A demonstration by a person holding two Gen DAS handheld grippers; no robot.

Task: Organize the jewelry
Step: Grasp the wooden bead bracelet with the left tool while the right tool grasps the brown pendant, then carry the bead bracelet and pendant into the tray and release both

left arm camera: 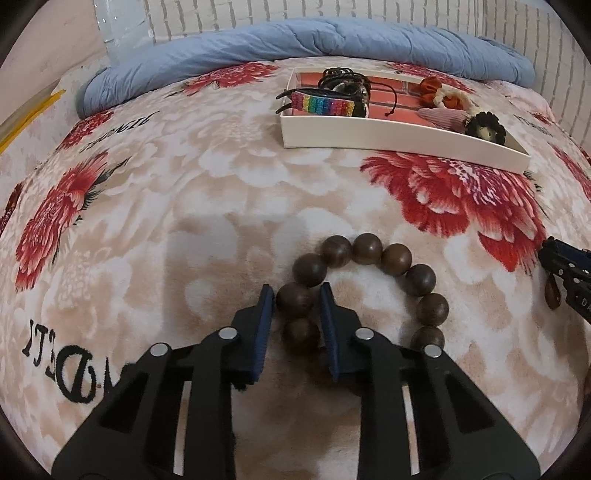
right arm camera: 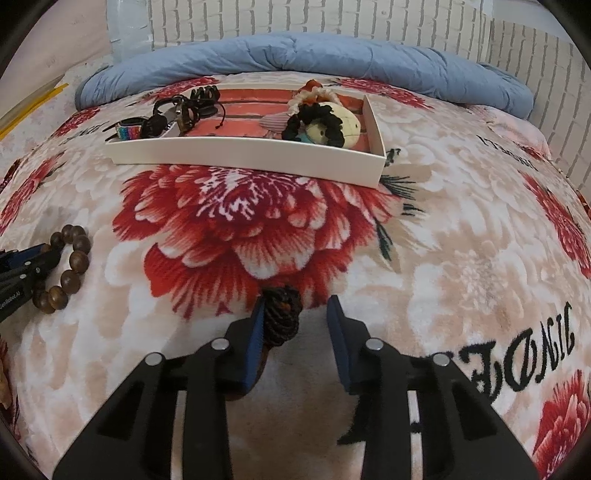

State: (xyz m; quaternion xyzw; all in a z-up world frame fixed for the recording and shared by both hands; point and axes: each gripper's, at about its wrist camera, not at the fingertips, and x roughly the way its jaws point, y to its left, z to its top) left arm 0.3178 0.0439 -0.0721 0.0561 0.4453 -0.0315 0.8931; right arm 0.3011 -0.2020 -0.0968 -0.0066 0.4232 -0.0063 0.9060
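Note:
A brown wooden bead bracelet (left arm camera: pixel 369 273) lies on the floral blanket. My left gripper (left arm camera: pixel 297 295) is low over it with its jaws around one bead at the bracelet's left side, pads touching or nearly touching it. The bracelet also shows in the right wrist view (right arm camera: pixel 70 266). My right gripper (right arm camera: pixel 295 306) is open, and a dark braided cord piece (right arm camera: pixel 281 317) rests against its left finger (right arm camera: pixel 255 332). A white tray (left arm camera: pixel 388 138) holding bracelets and hair ties stands further back, also in the right wrist view (right arm camera: pixel 243 153).
A blue quilt (left arm camera: pixel 295 40) is rolled along the back of the bed before a white brick-pattern wall (right arm camera: pixel 332 18). The right gripper's tip (left arm camera: pixel 565 269) shows at the right edge of the left wrist view. Yellow strips (left arm camera: pixel 26 118) lie far left.

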